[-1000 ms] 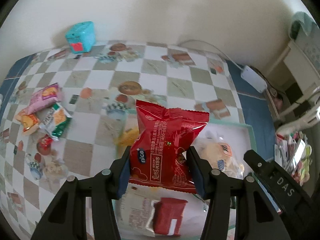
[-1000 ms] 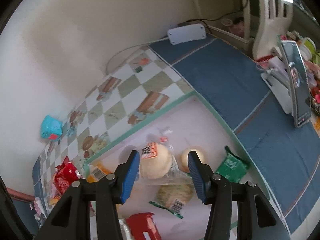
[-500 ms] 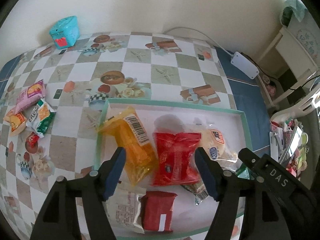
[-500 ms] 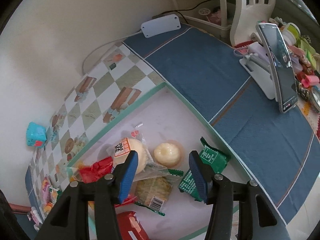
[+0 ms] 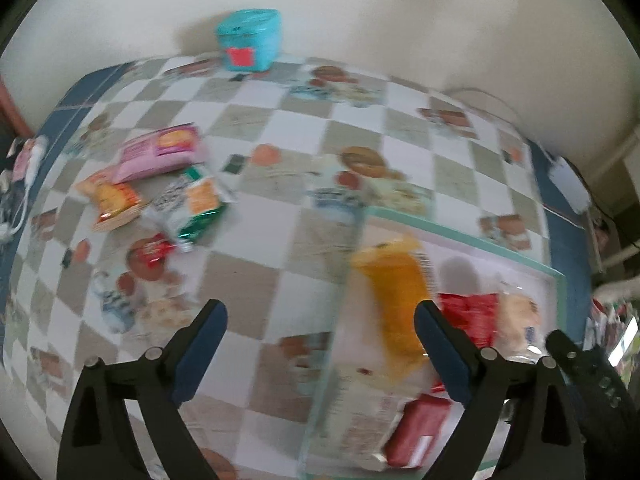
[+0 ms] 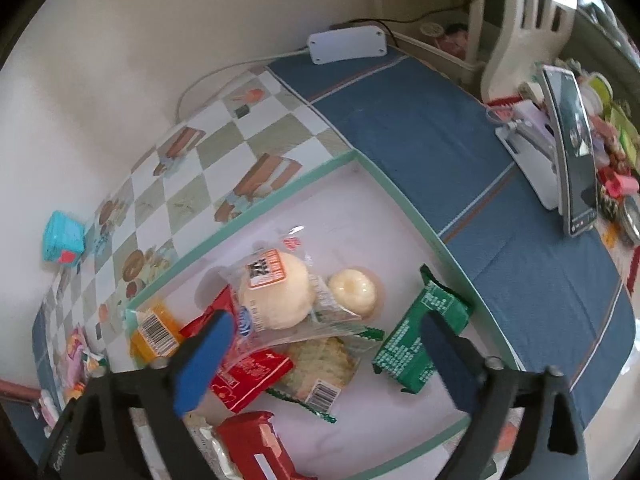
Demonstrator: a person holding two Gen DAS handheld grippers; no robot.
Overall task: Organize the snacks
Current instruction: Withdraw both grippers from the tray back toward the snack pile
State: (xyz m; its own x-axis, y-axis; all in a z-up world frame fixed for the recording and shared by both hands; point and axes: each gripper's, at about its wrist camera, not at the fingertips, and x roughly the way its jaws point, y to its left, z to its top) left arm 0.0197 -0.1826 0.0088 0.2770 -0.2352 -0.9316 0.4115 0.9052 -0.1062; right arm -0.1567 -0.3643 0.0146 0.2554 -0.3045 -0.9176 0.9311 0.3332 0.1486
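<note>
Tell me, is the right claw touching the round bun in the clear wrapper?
Apart. In the right wrist view the right claw, its jaws opening, hovers empty above the tray; the wrapped bun lies beyond its blue pads.

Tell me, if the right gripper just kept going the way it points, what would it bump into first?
Probably the bun in clear wrap lying in the tray, or the cracker packet beneath it; depth is hard to judge. The right gripper is opening, with nothing held between its fingers.

A lived-in home: a table with a checkered picture tablecloth (image 5: 280, 264) against a plain wall, a white power strip (image 6: 346, 44) upper centre, a phone on a stand (image 6: 572, 148) at right.
</note>
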